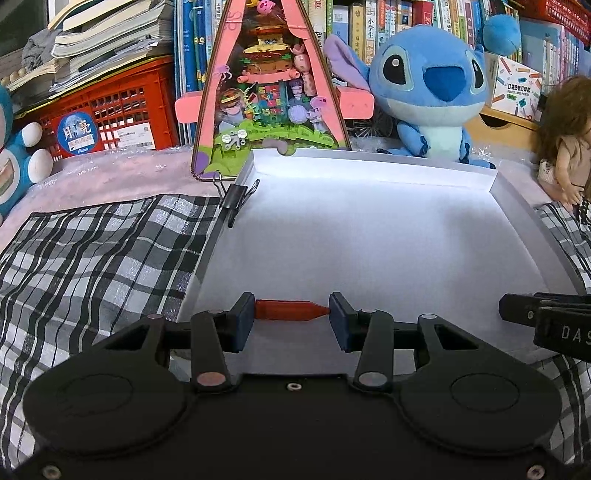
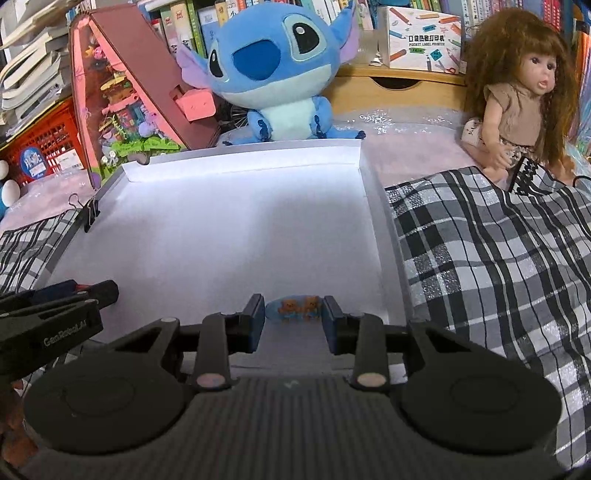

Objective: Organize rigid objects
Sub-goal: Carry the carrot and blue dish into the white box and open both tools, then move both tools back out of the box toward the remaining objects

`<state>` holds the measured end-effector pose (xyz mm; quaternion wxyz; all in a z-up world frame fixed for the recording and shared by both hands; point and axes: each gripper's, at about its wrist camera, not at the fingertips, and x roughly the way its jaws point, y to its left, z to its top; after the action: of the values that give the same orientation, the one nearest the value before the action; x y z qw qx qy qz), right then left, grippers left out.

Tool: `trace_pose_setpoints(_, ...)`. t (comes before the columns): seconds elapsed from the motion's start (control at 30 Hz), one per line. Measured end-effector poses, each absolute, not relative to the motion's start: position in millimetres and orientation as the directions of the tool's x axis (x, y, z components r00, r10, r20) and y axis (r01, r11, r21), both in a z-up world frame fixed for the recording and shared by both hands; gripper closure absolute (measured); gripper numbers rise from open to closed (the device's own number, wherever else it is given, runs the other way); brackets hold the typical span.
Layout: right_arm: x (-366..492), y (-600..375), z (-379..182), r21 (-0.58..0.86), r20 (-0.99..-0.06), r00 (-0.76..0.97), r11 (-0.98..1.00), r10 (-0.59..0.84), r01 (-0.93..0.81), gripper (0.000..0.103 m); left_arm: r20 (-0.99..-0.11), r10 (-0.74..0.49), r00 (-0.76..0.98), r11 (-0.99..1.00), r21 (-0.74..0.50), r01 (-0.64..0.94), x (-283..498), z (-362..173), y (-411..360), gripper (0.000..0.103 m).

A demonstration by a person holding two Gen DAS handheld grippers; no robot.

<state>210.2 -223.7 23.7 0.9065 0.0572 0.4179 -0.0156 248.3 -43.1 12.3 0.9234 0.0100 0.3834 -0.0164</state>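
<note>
White tray (image 1: 369, 229): two tools, each clamping one item.

Rear of scene: bookshelves (image 1: 388, 22) packed with upright books. Red plastic crate (image 1: 110, 110) at left under a stack of books (image 1: 107, 33). Wooden drawer unit (image 2: 399, 83) at right. Checked cloth (image 2: 480, 251) covers the surface. Lighting even, indoor.

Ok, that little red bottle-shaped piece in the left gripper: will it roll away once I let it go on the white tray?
Probably somewhat. The red piece looks round-bodied with a tapered neck, so it would likely roll in a curve. It looks stiff: clamped end to end in the left gripper, it shows no bending. The white tray looks flat with raised walls, which should stop it.
</note>
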Motion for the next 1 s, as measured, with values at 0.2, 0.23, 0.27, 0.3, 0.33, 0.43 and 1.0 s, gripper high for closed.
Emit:
trace_pose_setpoints(0.2,215,-230,26,0.129,-0.772,0.633,0.988,0.050,0.079,0.064,-0.717,-0.034,0.696,0.999,-0.009,0.040,251,13,-40,0.060)
trace_pose_setpoints(0.23,215,-230,26,0.131,-0.773,0.632,0.988,0.052,0.080,0.064,-0.717,-0.033,0.696,0.999,-0.006,0.042,251,13,-40,0.060)
trace_pose_setpoints(0.27,215,-230,25,0.131,-0.774,0.631,0.988,0.052,0.079,0.064,-0.717,-0.032,0.696,0.999,-0.003,0.043,250,13,-41,0.059)
trace_pose_setpoints(0.3,215,-230,25,0.131,-0.775,0.629,0.988,0.053,0.079,0.064,-0.719,-0.032,0.695,0.999,-0.003,0.044,250,13,-41,0.058)
trace_pose_setpoints(0.33,215,-230,25,0.132,-0.776,0.629,0.988,0.055,0.077,0.064,-0.721,-0.034,0.692,0.999,-0.005,0.043,250,13,-41,0.056)
trace_pose_setpoints(0.43,214,-230,26,0.145,-0.772,0.632,0.987,0.066,0.074,0.061,-0.729,-0.043,0.684,0.999,-0.024,0.037,248,16,-39,0.042)
trace_pose_setpoints(1.0,158,-239,55,0.192,-0.667,0.728,0.980,0.162,-0.042,0.027,-0.620,-0.105,0.777,0.991,-0.001,0.134,169,52,-25,0.012)
